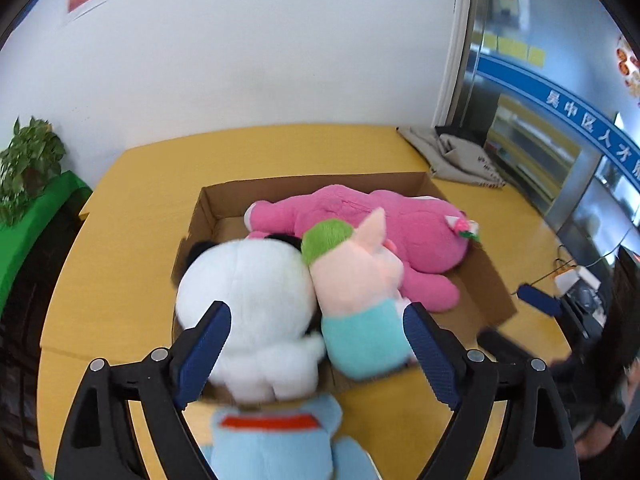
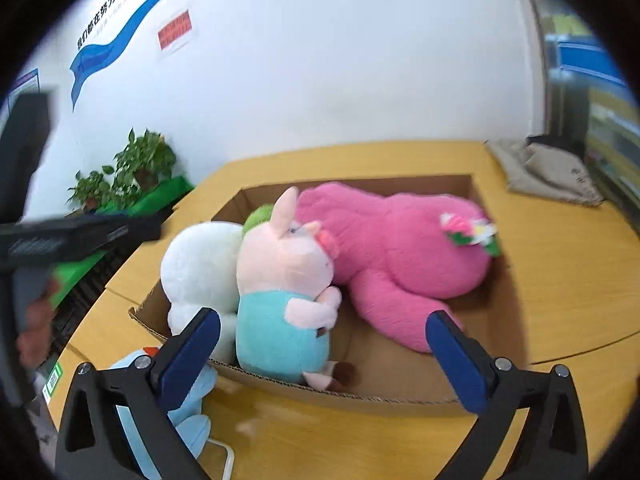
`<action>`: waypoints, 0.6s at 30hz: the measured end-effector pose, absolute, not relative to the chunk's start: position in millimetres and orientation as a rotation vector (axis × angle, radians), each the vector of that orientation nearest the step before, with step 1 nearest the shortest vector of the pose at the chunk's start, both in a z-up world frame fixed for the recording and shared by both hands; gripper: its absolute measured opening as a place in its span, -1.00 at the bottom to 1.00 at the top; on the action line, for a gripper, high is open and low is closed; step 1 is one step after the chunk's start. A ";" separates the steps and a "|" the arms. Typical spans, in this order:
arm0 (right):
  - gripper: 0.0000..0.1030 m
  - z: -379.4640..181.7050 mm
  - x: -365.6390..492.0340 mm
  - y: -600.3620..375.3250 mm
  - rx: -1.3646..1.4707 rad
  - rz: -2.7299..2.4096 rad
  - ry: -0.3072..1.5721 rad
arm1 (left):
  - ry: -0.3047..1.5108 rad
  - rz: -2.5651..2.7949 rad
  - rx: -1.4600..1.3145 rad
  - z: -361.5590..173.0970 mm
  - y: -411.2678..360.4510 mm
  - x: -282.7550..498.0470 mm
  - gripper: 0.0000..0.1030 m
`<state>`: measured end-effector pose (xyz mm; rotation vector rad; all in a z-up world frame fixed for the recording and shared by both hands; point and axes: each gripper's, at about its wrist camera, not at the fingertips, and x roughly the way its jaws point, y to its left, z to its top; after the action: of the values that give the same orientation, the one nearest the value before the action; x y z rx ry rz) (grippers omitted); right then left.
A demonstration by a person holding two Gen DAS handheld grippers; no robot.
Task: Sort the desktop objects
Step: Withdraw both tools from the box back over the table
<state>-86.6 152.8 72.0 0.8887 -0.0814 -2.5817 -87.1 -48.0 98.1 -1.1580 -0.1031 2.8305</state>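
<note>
An open cardboard box point(image 1: 320, 181) point(image 2: 360, 184) stands on the yellow table point(image 1: 280, 146) point(image 2: 580, 280). Inside lie a big pink plush point(image 1: 400, 228) point(image 2: 400, 248), a white plush point(image 1: 248, 292) point(image 2: 196, 264) and a pig plush in a teal shirt point(image 1: 360, 292) point(image 2: 280, 280). A light blue plush point(image 1: 276, 440) point(image 2: 192, 400) lies on the table outside the box's near wall. My left gripper point(image 1: 318, 320) hovers open over the near end of the box, holding nothing. My right gripper point(image 2: 324, 320) also stands wide open and empty before the box.
A folded grey cloth point(image 1: 456, 156) point(image 2: 548, 172) sits at the table's far right corner. Potted plants point(image 1: 28, 160) point(image 2: 140, 164) stand on a green shelf to the left. A white adapter with cables point(image 1: 572, 276) lies at the right edge. A white cord point(image 2: 228, 456) runs near the blue plush.
</note>
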 end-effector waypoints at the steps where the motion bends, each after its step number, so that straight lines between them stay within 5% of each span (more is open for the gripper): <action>1: 0.99 73.8 -80.6 155.3 0.876 -2.597 -0.067 | -0.116 2.837 -1.150 98.6 -48.0 -75.9 0.77; 18: 0.99 109.1 -14.7 158.8 0.818 -2.694 0.079 | -0.191 2.856 -1.100 74.2 -17.0 3.2 0.77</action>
<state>-14.7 158.8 109.1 0.8175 0.0794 -2.6940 3.2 -17.0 74.2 -1.1001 -0.1907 2.8563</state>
